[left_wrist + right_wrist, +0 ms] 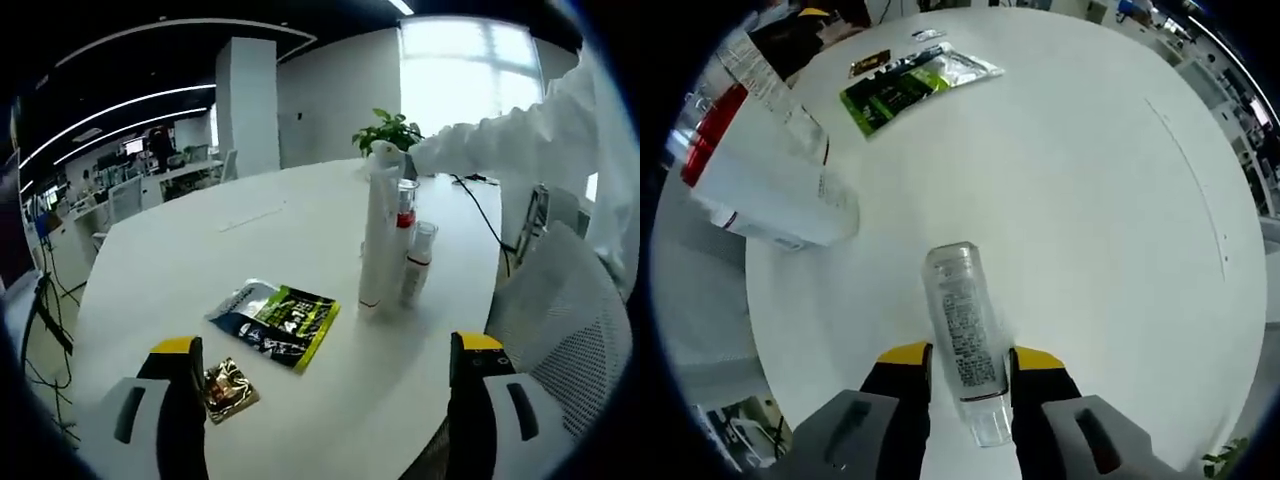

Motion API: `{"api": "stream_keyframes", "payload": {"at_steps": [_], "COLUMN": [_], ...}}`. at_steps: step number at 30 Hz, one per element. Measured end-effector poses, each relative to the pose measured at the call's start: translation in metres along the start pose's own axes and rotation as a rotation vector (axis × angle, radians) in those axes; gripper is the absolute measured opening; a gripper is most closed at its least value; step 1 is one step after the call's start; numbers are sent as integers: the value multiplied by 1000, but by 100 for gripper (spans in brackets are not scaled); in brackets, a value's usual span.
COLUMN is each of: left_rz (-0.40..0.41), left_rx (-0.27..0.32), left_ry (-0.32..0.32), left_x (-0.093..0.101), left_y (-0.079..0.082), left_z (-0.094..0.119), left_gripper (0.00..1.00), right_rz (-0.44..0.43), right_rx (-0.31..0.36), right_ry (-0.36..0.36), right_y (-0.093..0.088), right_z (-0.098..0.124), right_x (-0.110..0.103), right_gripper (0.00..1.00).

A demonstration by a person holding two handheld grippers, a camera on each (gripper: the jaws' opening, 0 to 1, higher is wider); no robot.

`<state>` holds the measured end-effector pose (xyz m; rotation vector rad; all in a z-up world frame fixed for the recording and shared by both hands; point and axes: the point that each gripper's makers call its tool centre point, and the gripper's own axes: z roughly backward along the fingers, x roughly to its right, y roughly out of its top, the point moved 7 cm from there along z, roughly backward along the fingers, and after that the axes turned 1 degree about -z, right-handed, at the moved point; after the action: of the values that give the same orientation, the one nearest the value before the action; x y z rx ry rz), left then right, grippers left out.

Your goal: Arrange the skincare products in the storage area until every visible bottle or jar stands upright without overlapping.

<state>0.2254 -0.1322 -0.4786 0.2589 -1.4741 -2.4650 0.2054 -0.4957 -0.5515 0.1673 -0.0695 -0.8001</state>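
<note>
Right gripper (968,372) clamps a clear bottle (962,330) (contents unclear); left gripper (330,360) gapes wide, holding nothing, over the table (200,250).

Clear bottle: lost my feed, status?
Right tongs shut on clear bottle, over the table. Left tongs open, empty. Green sachet lies nearby.

White table (250,260), green-black sachet (275,322) — yellow-tipped claw (325,350)
</note>
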Motion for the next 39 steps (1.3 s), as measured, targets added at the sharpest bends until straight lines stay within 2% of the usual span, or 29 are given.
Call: {"api": "stream_keyframes", "payload": {"at_steps": [5, 9, 12, 14, 17, 21, 27, 30, 39], "left_rz": [13, 39, 33, 36, 36, 32, 32, 36, 32], "left_rx": [13, 22, 27, 28, 26, 25, 28, 33, 39], "left_ry": [1, -23, -20, -16, -9, -2, 7, 11, 6], "left_x": [-1, 1, 0, 0, -1, -3, -4, -5, -4], "left_y": [0, -1, 0, 0, -1, -2, -2, -2, 0], "left_z": [1, 0, 0, 1, 2, 3, 4, 5, 5], "left_gripper": [96, 96, 95, 95, 95, 93, 93, 92, 92], "right_rz": [1, 14, 12, 15, 56, 66, 90, 93, -57], "right_rx": [9, 15, 9, -15, -99, -187, -248, -250, -178], "right_ry": [-2, -4, -6, -5, 4, 6, 10, 3, -23], "right_y": [-1, -1, -1, 2, 7, 14, 18, 17, 9], "right_z": [1, 1, 1, 0, 0, -3, -5, -5, -1], "right_x": [-3, -7, -3, -4, -5, -10, -10, -9, -17], "right_gripper": [24, 26, 24, 22, 19, 16, 15, 14, 13]}}
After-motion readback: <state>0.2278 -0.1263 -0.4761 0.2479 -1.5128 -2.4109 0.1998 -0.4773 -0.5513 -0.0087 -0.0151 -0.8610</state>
